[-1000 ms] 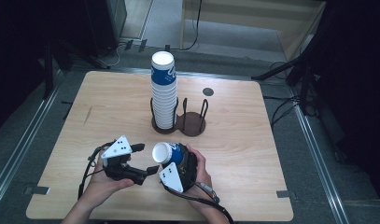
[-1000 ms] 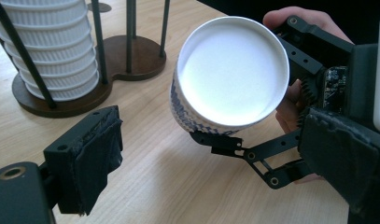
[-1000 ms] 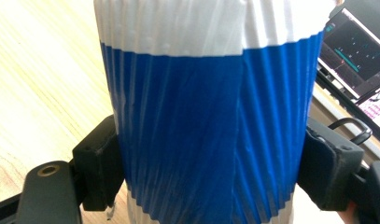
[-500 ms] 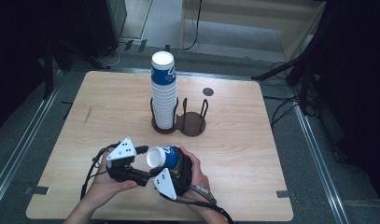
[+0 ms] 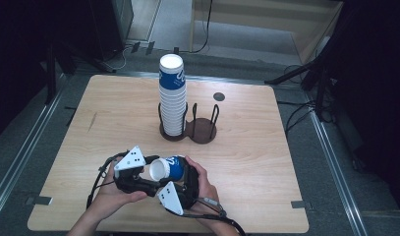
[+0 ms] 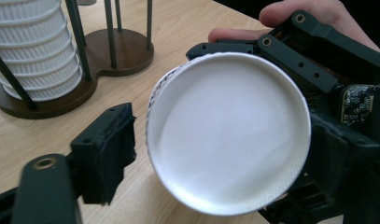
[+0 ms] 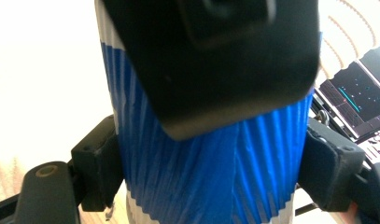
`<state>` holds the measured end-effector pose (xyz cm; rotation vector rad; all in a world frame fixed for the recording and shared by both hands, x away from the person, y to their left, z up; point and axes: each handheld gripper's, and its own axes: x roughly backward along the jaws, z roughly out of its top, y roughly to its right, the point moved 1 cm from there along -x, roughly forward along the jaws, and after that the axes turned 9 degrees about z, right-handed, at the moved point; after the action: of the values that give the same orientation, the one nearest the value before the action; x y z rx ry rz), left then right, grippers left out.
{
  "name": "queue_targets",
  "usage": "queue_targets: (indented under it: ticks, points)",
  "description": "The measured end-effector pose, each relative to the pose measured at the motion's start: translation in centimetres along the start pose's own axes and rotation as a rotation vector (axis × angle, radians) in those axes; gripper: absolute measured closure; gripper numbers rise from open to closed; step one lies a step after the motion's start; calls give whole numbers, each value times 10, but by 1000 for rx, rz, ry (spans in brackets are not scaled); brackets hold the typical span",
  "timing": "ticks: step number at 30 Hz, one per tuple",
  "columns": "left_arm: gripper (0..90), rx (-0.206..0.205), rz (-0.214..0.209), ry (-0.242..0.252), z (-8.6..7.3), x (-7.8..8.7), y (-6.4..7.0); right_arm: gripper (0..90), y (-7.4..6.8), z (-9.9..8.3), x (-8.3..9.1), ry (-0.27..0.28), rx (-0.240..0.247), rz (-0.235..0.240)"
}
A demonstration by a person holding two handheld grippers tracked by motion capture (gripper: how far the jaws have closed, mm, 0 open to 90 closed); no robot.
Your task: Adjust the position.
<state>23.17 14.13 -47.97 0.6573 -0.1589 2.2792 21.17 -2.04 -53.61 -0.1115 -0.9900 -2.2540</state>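
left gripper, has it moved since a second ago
Yes. In the high view the left gripper has shifted right along the table's near edge, away from the left corner, closing on the cup held in the right gripper.

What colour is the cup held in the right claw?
Blue with white ends, ribbed; the cup shows best in the right gripper view.

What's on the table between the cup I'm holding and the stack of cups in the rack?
Nothing: in the high view, only bare tabletop lies between the held cup, clamped sideways in the right gripper, and the cup stack in its holder.
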Motion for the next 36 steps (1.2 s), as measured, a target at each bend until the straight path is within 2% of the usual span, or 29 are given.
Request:
queue_targets:
  ticks: [3, 7, 10, 13, 22, 26, 32, 36]
  points:
    - [267, -16, 3, 0, 0, 1, 0, 190, -1, 0, 0, -4, 4, 1]
    - [275, -22, 13, 9, 0, 2, 2, 176, -1, 0, 0, -5, 6, -16]
    - [279, -11, 12, 13, 0, 2, -1, 152, 0, 0, -1, -11, -7, 1]
    - [281, 21, 19, 30, 0, 4, -5, 145, 3, -1, -1, -21, -17, 31]
    - [284, 48, 54, 81, -1, 8, -15, 45, 5, 1, 4, 11, -46, 42]
    - [283, 53, 81, 103, -2, 10, -18, 37, 9, 3, 5, 19, -82, 42]
    - [282, 87, 110, 141, -3, 15, -27, 31, 14, 2, 7, 25, -122, 38]
    - [282, 115, 137, 165, -4, 19, -34, 29, 18, 1, 9, 25, -166, 30]
